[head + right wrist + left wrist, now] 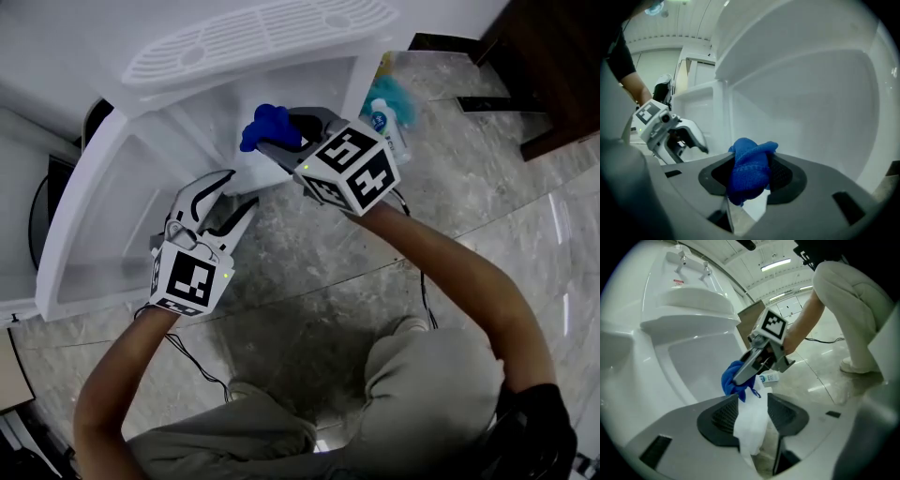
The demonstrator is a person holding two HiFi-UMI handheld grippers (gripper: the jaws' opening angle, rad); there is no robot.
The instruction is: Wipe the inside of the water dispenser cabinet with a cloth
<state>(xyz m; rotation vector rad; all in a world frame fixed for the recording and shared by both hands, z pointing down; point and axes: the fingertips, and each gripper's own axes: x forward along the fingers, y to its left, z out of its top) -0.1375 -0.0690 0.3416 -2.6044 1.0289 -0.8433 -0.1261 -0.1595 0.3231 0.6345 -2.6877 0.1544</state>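
Note:
The white water dispenser (262,37) stands with its lower cabinet (202,131) open and the door (94,216) swung out to the left. My right gripper (272,141) is shut on a bunched blue cloth (267,127) at the mouth of the cabinet. In the right gripper view the blue cloth (750,168) fills the gap between the pads, with the white cabinet wall (801,103) beyond. My left gripper (239,192) is open and holds nothing, low in front of the cabinet's bottom edge. In the left gripper view the right gripper (740,378) and blue cloth (731,379) lie just ahead.
A small bottle (384,117) stands on the marble floor right of the dispenser, beside something teal (401,94). A black cable (197,361) runs across the floor near the person's knees. Dark wooden furniture (553,66) stands at the upper right.

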